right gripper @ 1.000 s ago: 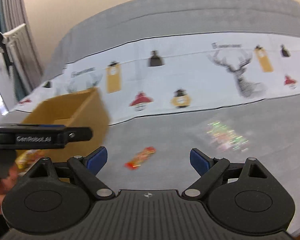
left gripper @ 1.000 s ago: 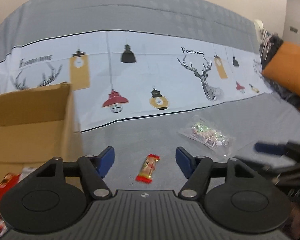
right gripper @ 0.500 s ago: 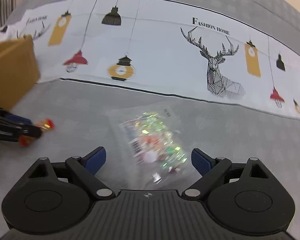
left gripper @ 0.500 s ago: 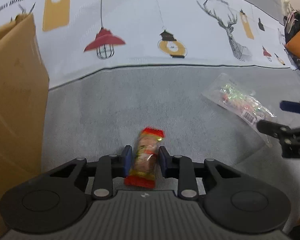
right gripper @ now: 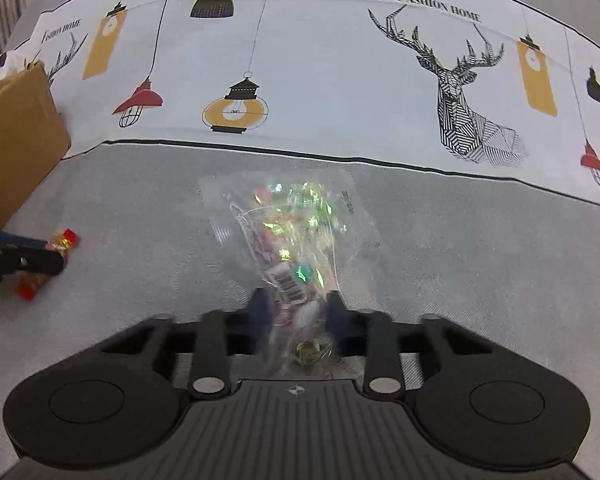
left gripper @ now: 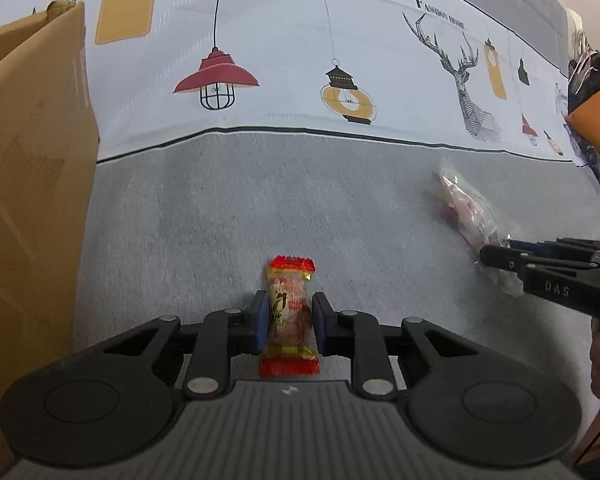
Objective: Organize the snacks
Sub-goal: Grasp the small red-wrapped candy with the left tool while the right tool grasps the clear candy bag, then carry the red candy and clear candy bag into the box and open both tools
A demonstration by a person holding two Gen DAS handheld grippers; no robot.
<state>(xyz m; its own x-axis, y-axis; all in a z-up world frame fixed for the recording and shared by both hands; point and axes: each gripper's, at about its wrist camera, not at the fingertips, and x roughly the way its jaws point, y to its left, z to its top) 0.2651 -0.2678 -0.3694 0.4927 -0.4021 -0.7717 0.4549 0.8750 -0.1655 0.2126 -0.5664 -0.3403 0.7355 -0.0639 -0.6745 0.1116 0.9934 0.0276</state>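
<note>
The step in hand is the pick-up phase of sorting: both tongs are closed on snacks that lie on the grey part of the bedspread [left gripper: 228, 216]. The left tongs [left gripper: 288, 326] grip a red-ended wrapped snack bar [left gripper: 289, 312] across its middle, with one blue pad on each long side; the wrapper's far end projects beyond the fingertips and its near end lies close to the tool body. The right tongs [right gripper: 298, 316] are shut on the near end of a clear bag of assorted candies [right gripper: 292, 240], the rest of which trails forward over the fabric; the film is bunched between the pads. Whether either item has left the surface cannot be determined from these views. A cardboard box [left gripper: 28, 184] stands at the left, near the snack bar and well apart from the candy bag; it is judged to be the destination. The next move calls for a vertical lift of each item, followed by a leftward transfer to a position over the box opening, which is out of view here. The left tongs should travel first to avoid crossing paths. The bag is slack and slippery, so grip pressure should be maintained throughout transfer, with release only when above the opening.
</note>
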